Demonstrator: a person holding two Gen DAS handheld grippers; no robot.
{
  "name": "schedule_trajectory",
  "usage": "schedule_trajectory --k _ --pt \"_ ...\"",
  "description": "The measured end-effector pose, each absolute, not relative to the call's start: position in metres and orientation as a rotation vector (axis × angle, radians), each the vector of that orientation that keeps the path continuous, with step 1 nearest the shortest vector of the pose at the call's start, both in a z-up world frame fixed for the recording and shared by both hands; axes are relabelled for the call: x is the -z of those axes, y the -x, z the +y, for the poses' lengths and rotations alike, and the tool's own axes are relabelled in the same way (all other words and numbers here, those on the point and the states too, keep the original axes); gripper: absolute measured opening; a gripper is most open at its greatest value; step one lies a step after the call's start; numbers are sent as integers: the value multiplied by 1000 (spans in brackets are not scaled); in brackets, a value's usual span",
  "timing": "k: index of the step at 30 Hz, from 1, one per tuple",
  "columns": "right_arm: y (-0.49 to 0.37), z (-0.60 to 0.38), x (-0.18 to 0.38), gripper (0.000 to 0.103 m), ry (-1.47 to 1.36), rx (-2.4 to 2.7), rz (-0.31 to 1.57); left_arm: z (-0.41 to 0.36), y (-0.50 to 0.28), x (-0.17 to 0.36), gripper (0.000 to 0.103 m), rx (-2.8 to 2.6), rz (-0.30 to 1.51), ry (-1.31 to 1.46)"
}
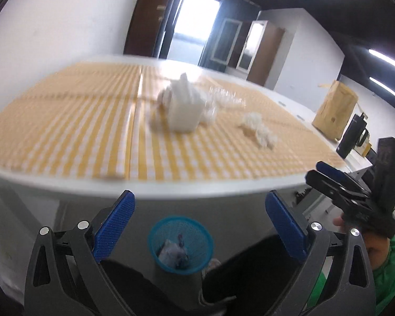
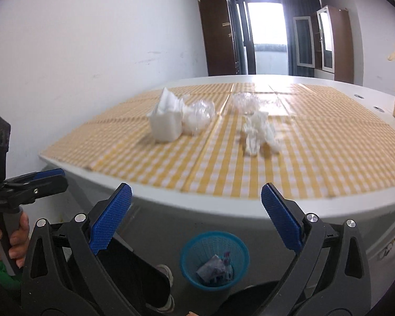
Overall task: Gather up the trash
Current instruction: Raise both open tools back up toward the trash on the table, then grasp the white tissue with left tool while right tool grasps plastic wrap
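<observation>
A white tissue pack point(image 1: 183, 108) point(image 2: 167, 121) stands on the yellow checked cloth point(image 1: 65, 121) point(image 2: 329, 152), with crumpled clear plastic point(image 1: 223, 100) point(image 2: 198, 115) beside it. More clear plastic point(image 2: 246, 101) lies farther back. Crumpled white paper point(image 1: 260, 129) point(image 2: 259, 134) lies to the right. A blue mesh bin point(image 1: 180, 245) point(image 2: 214, 258) stands on the floor below the table edge, with scraps inside. My left gripper point(image 1: 198, 197) point(image 2: 58, 177) is open and empty in front of the table edge. My right gripper point(image 2: 196, 188) point(image 1: 316, 172) is beside it, also open and empty.
The white table's front rim point(image 1: 65, 181) point(image 2: 223, 205) runs across both views. A brown paper bag point(image 1: 334, 110) and a black flask point(image 1: 351, 137) stand at the right end. A person's dark-trousered legs point(image 1: 250, 271) flank the bin. A white wall point(image 2: 92, 52) borders the table's left side.
</observation>
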State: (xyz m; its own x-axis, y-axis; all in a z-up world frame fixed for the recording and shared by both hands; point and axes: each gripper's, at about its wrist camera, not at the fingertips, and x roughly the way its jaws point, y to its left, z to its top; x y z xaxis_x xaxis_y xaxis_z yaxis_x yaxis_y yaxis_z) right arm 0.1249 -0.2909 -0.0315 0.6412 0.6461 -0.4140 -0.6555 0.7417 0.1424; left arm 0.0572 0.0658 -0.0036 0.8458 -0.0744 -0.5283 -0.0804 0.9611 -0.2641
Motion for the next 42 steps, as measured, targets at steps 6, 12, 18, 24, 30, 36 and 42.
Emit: schedule_trajectory --k 6,12,18,24,30,36,42 --pt "-163 -277 4 94 8 -758 480 78 -81 -17 96 -6 535 298" --pt "-209 -255 -10 92 -13 -793 558 92 -119 -37 88 -15 535 277" --pt "-248 -227 -23 86 12 -813 610 108 -150 -46 83 -29 546 313" --pt "-283 -204 -30 80 15 -828 677 116 -178 -48 77 -30 581 320" --pt "-320 -180 -21 73 18 -833 759 122 -210 -44 70 -34 613 308" --pt "-357 -161 -4 61 -34 -847 857 119 -242 -40 69 -17 636 310" --pt "-377 -145 12 54 -47 -849 913 124 -263 -34 55 -4 670 308"
